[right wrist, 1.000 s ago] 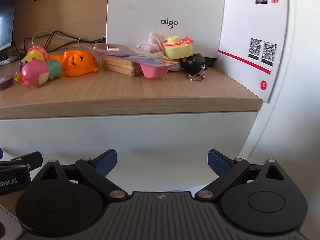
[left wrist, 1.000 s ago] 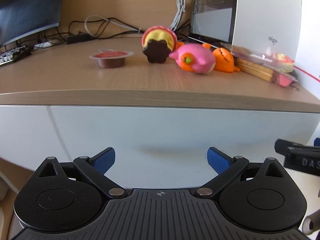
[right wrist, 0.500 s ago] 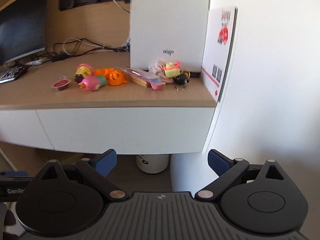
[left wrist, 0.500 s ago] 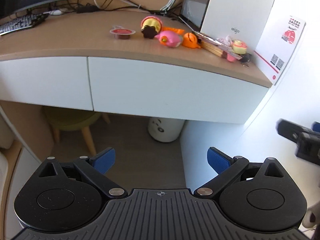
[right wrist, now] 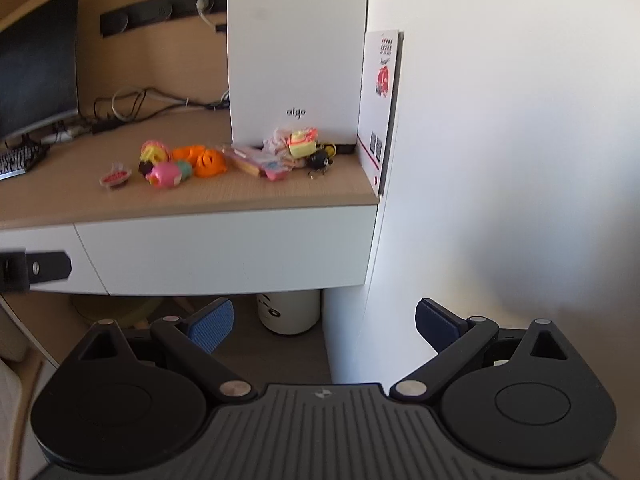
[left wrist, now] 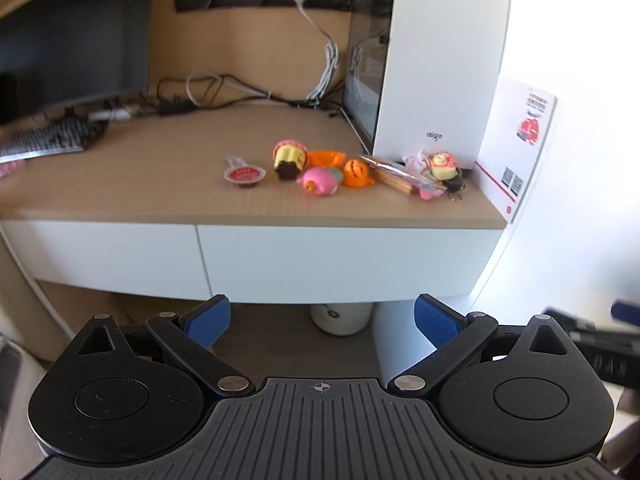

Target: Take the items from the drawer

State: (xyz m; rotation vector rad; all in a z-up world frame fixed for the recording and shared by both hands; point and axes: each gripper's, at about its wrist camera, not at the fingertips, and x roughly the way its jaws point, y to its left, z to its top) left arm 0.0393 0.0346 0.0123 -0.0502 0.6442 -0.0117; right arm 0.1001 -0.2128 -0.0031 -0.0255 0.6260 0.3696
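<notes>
Left wrist view, read from left to right: a keyboard [left wrist: 52,140] lies at the far left of the wooden desk [left wrist: 160,184], below a dark monitor [left wrist: 72,36]. A tangle of cables [left wrist: 208,92] runs along the back wall. Toward the right of the desk sits a row of small items: a red-lidded cup [left wrist: 244,175], a yellow and brown toy [left wrist: 289,158], a pink toy [left wrist: 320,181] just beside it, an orange toy [left wrist: 358,173], a flat packet [left wrist: 400,176], and a small yellow and red toy [left wrist: 442,164] against the white computer case [left wrist: 440,60]. A white card [left wrist: 520,140] leans at the desk's right end.

Beneath the desk top, the drawer [left wrist: 344,264] is closed, its white front flush with the neighbouring panel. A white bin [left wrist: 340,318] stands on the floor under it.

The left gripper [left wrist: 322,316] is released, blue pads spread wide and holding nothing, well short of the drawer front. The right gripper [right wrist: 324,318] is likewise spread and empty, also back from the desk.

Right wrist view confirms the same row of items on the desk, the closed drawer front, and part of the left gripper's black body at the far left edge.
</notes>
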